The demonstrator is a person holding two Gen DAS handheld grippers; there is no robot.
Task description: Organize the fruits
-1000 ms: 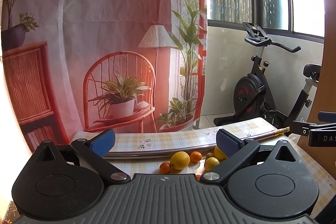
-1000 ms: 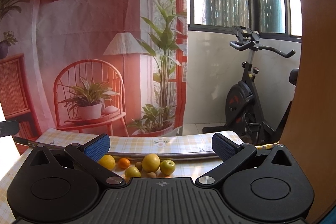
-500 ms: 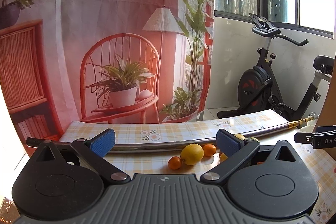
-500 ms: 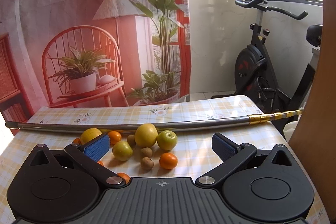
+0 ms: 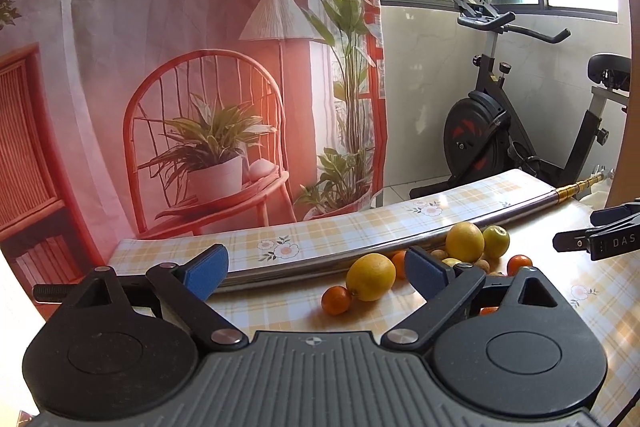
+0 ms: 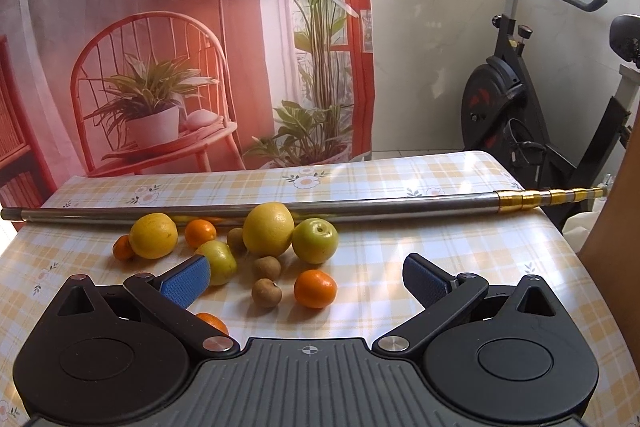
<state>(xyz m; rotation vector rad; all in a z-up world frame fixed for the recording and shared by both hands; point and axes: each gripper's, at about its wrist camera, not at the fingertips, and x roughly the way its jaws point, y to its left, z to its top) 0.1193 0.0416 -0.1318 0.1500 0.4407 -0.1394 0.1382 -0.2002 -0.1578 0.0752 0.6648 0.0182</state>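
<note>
A loose cluster of fruit lies on the checked tablecloth (image 6: 460,259). In the right wrist view I see a large yellow citrus (image 6: 269,229), a yellow lemon (image 6: 153,235), a green apple (image 6: 315,241), a second green apple (image 6: 218,262) behind the left pad, several small oranges such as one orange (image 6: 315,288), and small brown fruits (image 6: 266,292). My right gripper (image 6: 306,277) is open and empty, just short of the cluster. In the left wrist view the lemon (image 5: 371,277) and a small orange (image 5: 336,300) lie ahead. My left gripper (image 5: 316,273) is open and empty.
A long metal pole (image 6: 360,209) with a gold end lies across the table behind the fruit. A printed backdrop (image 6: 140,27) hangs past the far edge. An exercise bike (image 6: 516,99) stands at the right. The other gripper's tip (image 5: 600,241) shows at the left wrist view's right edge.
Both grippers have risen and tilted down toward the table, so more of the fruit and tablecloth is in view. Both stay open and empty. The fruit has not moved.
</note>
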